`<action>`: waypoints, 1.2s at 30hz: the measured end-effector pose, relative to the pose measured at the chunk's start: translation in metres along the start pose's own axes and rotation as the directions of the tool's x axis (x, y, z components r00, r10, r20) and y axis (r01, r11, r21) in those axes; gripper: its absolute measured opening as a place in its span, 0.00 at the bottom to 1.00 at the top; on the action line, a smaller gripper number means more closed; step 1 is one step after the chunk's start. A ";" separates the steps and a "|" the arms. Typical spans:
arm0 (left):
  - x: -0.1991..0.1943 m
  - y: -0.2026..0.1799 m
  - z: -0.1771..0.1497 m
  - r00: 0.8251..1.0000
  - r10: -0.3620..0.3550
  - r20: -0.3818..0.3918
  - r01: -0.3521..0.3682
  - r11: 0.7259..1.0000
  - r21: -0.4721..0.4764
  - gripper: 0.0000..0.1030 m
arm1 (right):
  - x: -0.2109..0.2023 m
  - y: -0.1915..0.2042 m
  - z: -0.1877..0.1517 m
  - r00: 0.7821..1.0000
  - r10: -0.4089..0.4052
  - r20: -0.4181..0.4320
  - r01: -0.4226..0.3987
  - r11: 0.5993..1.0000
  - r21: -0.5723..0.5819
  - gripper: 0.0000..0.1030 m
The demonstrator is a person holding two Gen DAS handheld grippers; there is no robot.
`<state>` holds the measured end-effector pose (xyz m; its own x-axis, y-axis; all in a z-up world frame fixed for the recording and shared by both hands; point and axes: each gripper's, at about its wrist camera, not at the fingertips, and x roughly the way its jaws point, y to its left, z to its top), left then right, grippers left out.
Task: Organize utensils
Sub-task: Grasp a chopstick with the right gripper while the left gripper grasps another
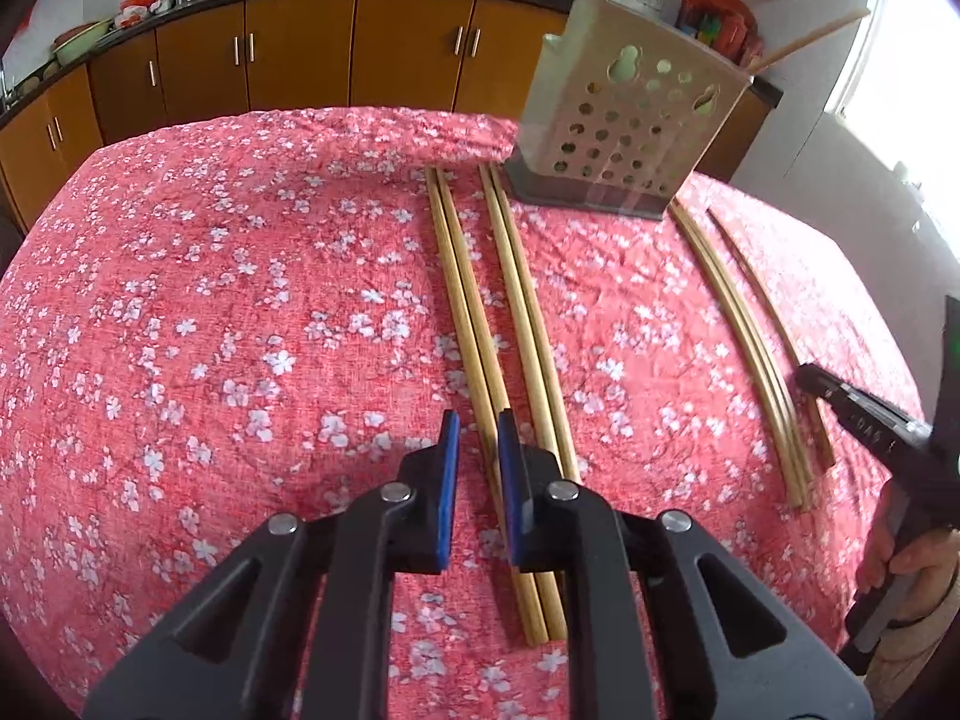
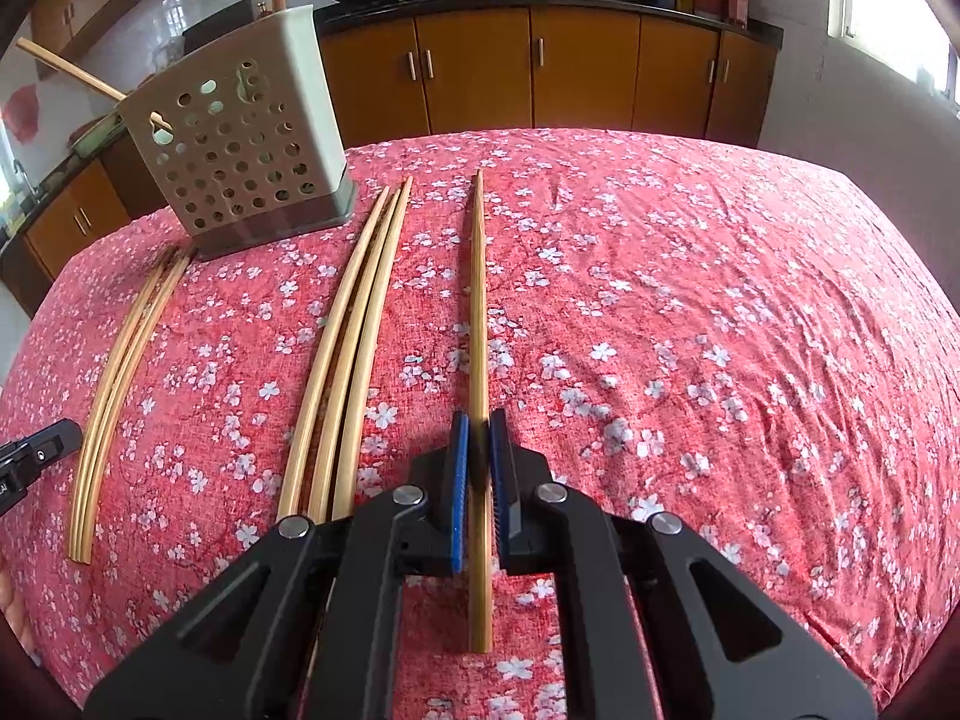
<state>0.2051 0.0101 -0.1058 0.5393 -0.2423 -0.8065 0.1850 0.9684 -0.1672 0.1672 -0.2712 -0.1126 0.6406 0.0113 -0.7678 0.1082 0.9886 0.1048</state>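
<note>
Several bamboo chopsticks lie in groups on the pink floral tablecloth (image 1: 210, 300). A perforated utensil holder (image 1: 624, 132) stands at the far side, one chopstick (image 1: 810, 39) leaning in it; it also shows in the right wrist view (image 2: 240, 150). My left gripper (image 1: 478, 426) is open a little over a pair of chopsticks (image 1: 474, 330), its pads on either side of them. My right gripper (image 2: 478, 426) has its pads on both sides of a single chopstick (image 2: 478, 300) that lies on the cloth; a narrow gap shows. It also shows in the left wrist view (image 1: 807, 375).
Another pair (image 1: 528, 312) lies right of the left gripper's pair. A group of three (image 2: 354, 348) lies between holder and single chopstick. Orange cabinets (image 2: 540, 72) and a dark counter with woks stand behind the table.
</note>
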 end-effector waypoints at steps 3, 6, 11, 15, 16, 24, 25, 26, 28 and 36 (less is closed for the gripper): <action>0.001 -0.003 -0.001 1.000 0.028 0.004 -0.029 0.999 0.023 0.15 | 0.001 0.001 0.001 1.000 -0.002 0.000 0.002 1.000 0.000 0.08; 0.004 -0.005 -0.001 0.996 0.093 -0.003 -0.093 0.995 0.045 0.13 | 0.000 0.003 0.001 1.000 -0.008 -0.001 0.008 1.000 -0.002 0.08; 0.009 0.012 0.007 0.993 0.117 0.008 -0.117 0.993 -0.012 0.08 | -0.003 0.000 -0.001 1.000 0.007 0.006 -0.007 1.000 -0.008 0.08; 0.010 0.046 0.017 0.990 0.135 0.031 -0.131 0.985 -0.112 0.08 | -0.002 -0.004 0.001 1.000 -0.008 0.017 0.009 1.000 -0.013 0.08; 0.010 0.052 0.018 0.990 0.133 0.037 -0.128 0.984 -0.124 0.08 | -0.001 -0.008 0.003 1.000 -0.017 0.019 0.017 1.000 -0.001 0.08; 0.012 0.064 0.015 0.991 0.103 0.086 -0.095 0.991 -0.096 0.09 | 0.005 -0.022 0.012 0.999 -0.045 0.019 0.044 0.999 0.022 0.08; 0.012 0.065 0.015 0.991 0.098 0.088 -0.088 0.991 -0.104 0.09 | 0.004 -0.023 0.012 0.999 -0.043 0.019 0.043 0.999 0.024 0.08; 0.011 0.064 0.014 0.992 0.093 0.089 -0.083 0.990 -0.110 0.09 | 0.003 -0.025 0.012 0.999 -0.040 0.019 0.039 0.999 0.026 0.08; 0.009 0.063 0.013 0.992 0.090 0.090 -0.079 0.990 -0.113 0.09 | 0.003 -0.024 0.012 0.999 -0.038 0.018 0.038 0.999 0.028 0.08; 0.006 0.063 0.011 0.991 0.102 0.088 -0.092 0.990 -0.107 0.09 | 0.006 -0.020 0.012 0.999 -0.047 0.018 0.046 0.999 0.022 0.08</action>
<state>0.2293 0.0686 -0.1147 0.6256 -0.1466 -0.7662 0.0457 0.9874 -0.1515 0.1781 -0.2923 -0.1119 0.6482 -0.0376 -0.7606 0.1542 0.9846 0.0827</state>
